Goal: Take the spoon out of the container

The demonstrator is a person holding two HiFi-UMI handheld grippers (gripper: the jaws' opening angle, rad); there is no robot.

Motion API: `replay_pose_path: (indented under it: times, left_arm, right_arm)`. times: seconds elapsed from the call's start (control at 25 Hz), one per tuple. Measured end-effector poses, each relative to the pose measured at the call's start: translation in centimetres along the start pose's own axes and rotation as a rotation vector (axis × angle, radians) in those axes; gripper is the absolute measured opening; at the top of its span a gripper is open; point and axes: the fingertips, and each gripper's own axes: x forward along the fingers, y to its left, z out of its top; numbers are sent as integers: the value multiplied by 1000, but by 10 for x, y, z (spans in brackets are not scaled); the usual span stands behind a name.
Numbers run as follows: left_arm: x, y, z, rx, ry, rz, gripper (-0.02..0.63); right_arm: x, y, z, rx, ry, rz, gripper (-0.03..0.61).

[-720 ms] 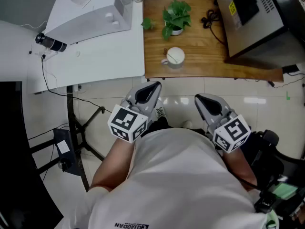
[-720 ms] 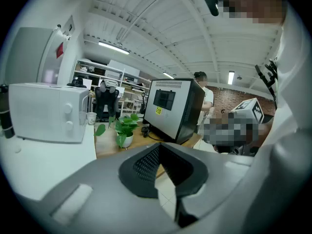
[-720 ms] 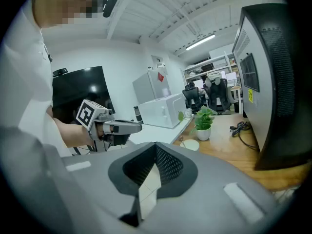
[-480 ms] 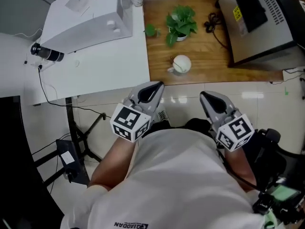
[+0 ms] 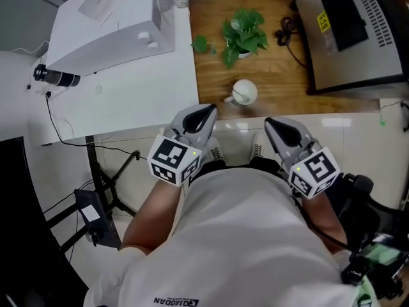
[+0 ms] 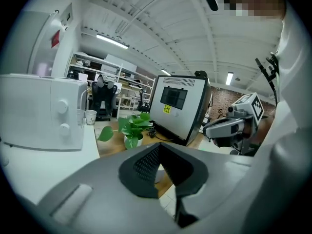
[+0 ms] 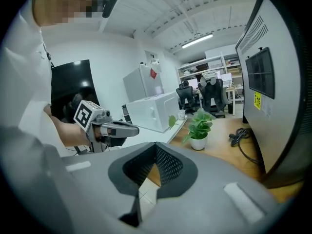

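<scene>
Approach step: you hold the left gripper [image 5: 206, 113] and right gripper [image 5: 273, 123] at lower centre, jaws closed and empty, while the spoon [image 5: 238, 95] sits in the white container [image 5: 246, 89] on the wooden counter [image 5: 275, 69] above them; next, reach forward and open one.

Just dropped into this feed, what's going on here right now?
A person stands at the brown wooden table with a grey two-jaw gripper in each hand. The left gripper and the right gripper are both held close to the body, fingers together, with nothing between them. The small white round container sits near the table's front edge with the spoon in it. Neither gripper touches it, so the spoon has not yet been taken out.
</scene>
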Motion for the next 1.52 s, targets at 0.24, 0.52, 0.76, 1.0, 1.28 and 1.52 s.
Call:
replay_pose_path:
  times: [0.24, 0.52, 0.76, 1.0, 1.28, 1.52]
  left_arm:
    - [16, 6, 4, -18, -15, 92, 5]
    - [40, 20, -9, -54, 6, 181, 6]
    - [63, 31, -18, -75, 32, 188, 23]
    - [83, 43, -24, -106, 47, 194, 48]
    - [99, 50, -44, -144, 110, 197, 77]
    - [109, 53, -58, -206, 136, 199, 112]
  right_arm:
    - [2, -12, 2, -41, 29, 86, 8]
    - [-1, -29, -7, -23, 44, 122, 8]
    - [-1, -48, -16, 24, 50, 107, 8]
    - [3, -64, -25, 69, 64, 93, 8]
    - [7, -75, -31, 106, 75, 83, 8]
    - [8, -83, -33, 119, 71, 71, 8]
